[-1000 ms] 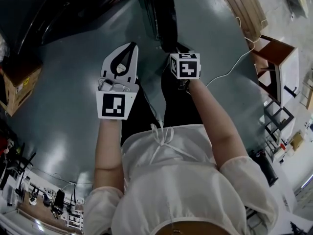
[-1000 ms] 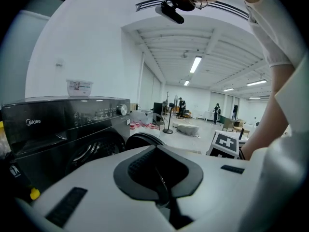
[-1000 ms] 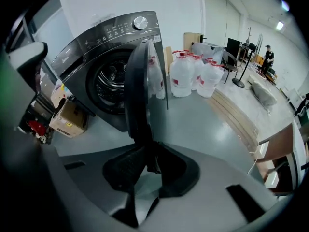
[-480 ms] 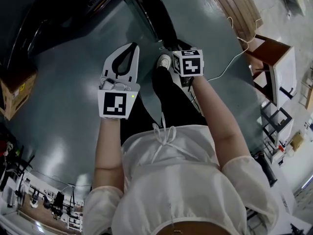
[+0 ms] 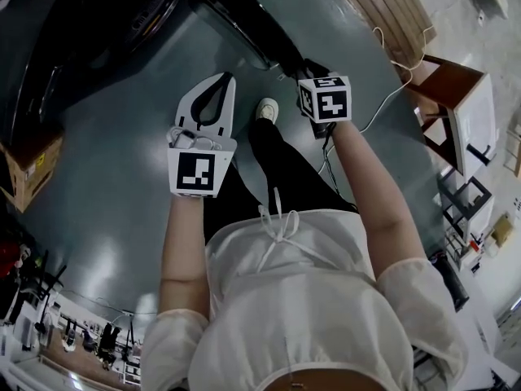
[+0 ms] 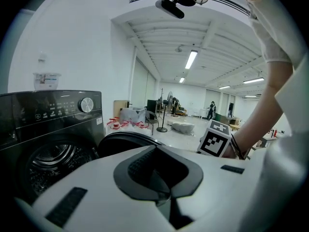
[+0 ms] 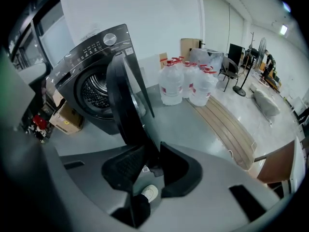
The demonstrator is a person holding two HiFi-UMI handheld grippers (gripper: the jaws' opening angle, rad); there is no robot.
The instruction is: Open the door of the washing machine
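R gripper (image 7: 147,167) pinches door (image 7: 121,93) rim, jaws just easing; door open at 11 o'clock, washer (image 7: 94,46) at 10. L gripper (image 6: 155,148) closed, empty. I fear the rim slips and the door swings back.

Black washer (image 6: 53,129) at left w/ round door (image 6: 126,140) open, left gripper (image 6: 165,197) jaws pressed together at bottom.

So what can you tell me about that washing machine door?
The door is round, dark and glossy. It stands swung well out from the dark grey washing machine, baring the metal drum. Its free edge sits pinched between the right gripper's jaws, which have just eased open slightly.
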